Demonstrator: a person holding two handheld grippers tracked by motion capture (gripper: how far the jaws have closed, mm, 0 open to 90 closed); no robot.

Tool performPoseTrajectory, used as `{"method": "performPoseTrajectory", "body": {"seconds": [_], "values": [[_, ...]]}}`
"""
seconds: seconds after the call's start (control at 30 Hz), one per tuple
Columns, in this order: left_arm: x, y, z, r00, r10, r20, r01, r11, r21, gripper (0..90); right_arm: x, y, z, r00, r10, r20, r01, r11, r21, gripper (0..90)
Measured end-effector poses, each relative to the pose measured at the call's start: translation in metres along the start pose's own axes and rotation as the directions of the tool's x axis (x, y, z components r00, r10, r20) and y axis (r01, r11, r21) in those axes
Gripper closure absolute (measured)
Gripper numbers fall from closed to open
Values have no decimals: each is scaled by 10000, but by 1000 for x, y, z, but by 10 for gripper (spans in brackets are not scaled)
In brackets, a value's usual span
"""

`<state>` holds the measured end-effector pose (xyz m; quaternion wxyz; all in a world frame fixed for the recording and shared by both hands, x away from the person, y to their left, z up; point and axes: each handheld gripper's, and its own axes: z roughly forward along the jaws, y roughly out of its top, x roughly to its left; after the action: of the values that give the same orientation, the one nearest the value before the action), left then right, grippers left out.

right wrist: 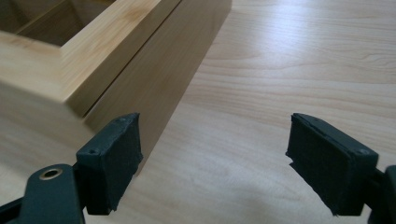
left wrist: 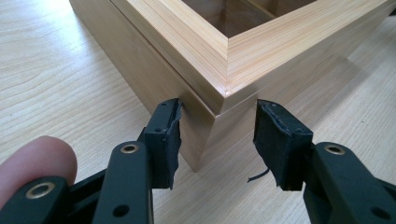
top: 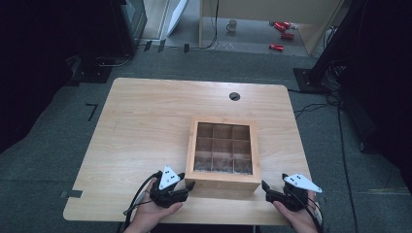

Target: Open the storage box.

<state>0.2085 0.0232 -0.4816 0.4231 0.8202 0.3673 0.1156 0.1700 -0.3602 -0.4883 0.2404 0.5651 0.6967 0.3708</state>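
A square, pale wooden box [top: 223, 154] with a framed lid and a window showing a three-by-three grid of compartments is seen resting on a light wood-grain bench [top: 145, 126]. The box sits toward the near edge of the bench, directly between the two hand-held grippers.

The left hand-held gripper [top: 187, 187], black with a grey three-cornered plate on top, is held just at the box's near-left corner. In the left gripper view its jaws are spread, and the corner of the box [left wrist: 219, 98] is straddled between them; the left pad [left wrist: 164, 140] appears to be touching or almost touching the side wall just below the lid seam, while the right pad [left wrist: 280, 140] is kept slightly clear of the front wall. No grip has been closed yet.

The right hand-held gripper [top: 266, 187] is placed just beside the near-right corner. In the right gripper view its jaws [right wrist: 219, 158] are spread wide, with the box wall [right wrist: 163, 70] beside the left pad and only bare bench between the pads.

The symmetrical placement, one gripper at each near corner, level with the dark seam under the lid, suggests the box is being approached from both sides so that it can be steadied, or its lid taken hold of, evenly. Each gripper is cradled from below by a hand [top: 150, 216].
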Motion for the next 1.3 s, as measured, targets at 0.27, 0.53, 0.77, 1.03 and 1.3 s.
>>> {"method": "performPoseTrajectory", "body": {"seconds": [0.27,0.53,0.77,1.03,1.3], "values": [[1,2,-1,10000,-63,73,64,9999,-128,507,6,-6,-3,9970,-622,-468,624,9981,13,201],[1,2,-3,9999,-84,141,87,9997,-210,507,5,-6,-5,9890,-596,-1357,598,9982,-21,201],[2,4,-5,9998,-89,177,95,9994,-319,516,17,-7,3,9823,-981,-1596,1008,9949,84,201],[2,5,-6,9999,13,141,-9,9994,-340,521,24,-5,6,9811,-914,-1707,904,9958,-132,238],[2,8,-8,9998,102,175,-95,9991,-416,521,26,-2,6,9802,-792,-1816,742,9967,-337,275]]}}
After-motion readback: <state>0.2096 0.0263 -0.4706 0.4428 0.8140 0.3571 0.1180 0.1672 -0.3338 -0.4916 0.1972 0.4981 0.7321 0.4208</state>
